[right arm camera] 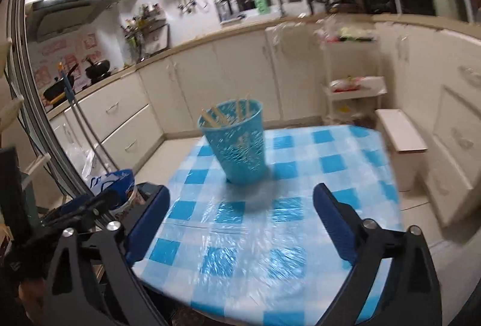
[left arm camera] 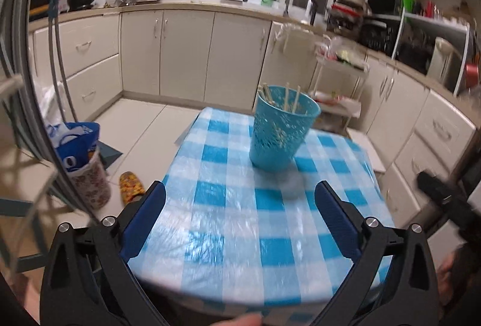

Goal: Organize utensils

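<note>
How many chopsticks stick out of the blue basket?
About 5, though blur makes this uncertain: a cluster at the rim's left and two toward the right of the basket. More may be hidden inside.

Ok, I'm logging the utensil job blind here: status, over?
Left gripper open, empty. Right gripper open, empty. Wooden chopsticks standing in blue mesh plastic cup on checkered tablecloth. Nothing in the way.

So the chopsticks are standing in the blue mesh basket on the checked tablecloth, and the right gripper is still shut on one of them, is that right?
Not quite: the right gripper is open and empty, as the right wrist view shows. The chopsticks do stand in the blue mesh basket on the checked tablecloth.
</note>
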Motion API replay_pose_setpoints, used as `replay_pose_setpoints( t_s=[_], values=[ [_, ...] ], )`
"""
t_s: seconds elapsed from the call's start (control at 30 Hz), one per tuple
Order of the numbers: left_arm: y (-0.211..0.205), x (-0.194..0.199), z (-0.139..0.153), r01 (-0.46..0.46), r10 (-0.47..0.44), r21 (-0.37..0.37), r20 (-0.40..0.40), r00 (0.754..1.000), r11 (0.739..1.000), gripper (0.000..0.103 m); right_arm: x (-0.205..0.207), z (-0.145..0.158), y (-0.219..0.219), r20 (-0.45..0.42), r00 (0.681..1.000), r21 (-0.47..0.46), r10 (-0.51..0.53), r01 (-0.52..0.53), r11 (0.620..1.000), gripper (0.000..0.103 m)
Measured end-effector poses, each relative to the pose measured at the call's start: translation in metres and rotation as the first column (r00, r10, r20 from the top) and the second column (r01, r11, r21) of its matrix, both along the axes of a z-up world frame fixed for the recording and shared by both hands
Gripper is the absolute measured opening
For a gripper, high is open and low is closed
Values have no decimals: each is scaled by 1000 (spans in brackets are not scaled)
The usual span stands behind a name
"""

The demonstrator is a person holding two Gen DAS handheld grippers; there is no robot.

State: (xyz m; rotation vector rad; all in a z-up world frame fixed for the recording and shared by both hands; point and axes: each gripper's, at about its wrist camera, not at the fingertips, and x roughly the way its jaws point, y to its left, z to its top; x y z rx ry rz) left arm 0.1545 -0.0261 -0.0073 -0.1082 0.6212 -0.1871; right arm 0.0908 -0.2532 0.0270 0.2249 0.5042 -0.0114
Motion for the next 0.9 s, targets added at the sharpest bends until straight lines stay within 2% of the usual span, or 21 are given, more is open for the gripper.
replay_pose_setpoints(
  t_s=[0.1,0.17,0.4,0.5,0.63,0.9],
  values=[
    [-10,-28,15,27,-27,15,-6,1000,1000,95,-36,23,1,28,999,17,-28,28,999,96],
    [-15,-50,21,46,-46,24,-11,999,999,95,-53,27,4,25,999,34,-34,34,999,96],
    [-15,-102,23,0,4,87,-49,999,996,95,-108,8,24,-77,997,87,-26,32,996,96],
    [-11,-117,20,-29,36,120,-51,998,992,95,-115,13,30,-70,996,35,-58,61,998,96],
    [-8,-115,11,-35,48,135,-95,994,990,95,-114,17,41,-52,997,2,-49,49,999,96],
    [-9,-111,10,-18,35,161,-107,994,987,95,-110,5,39,-90,995,32,-37,40,999,96]
  ],
)
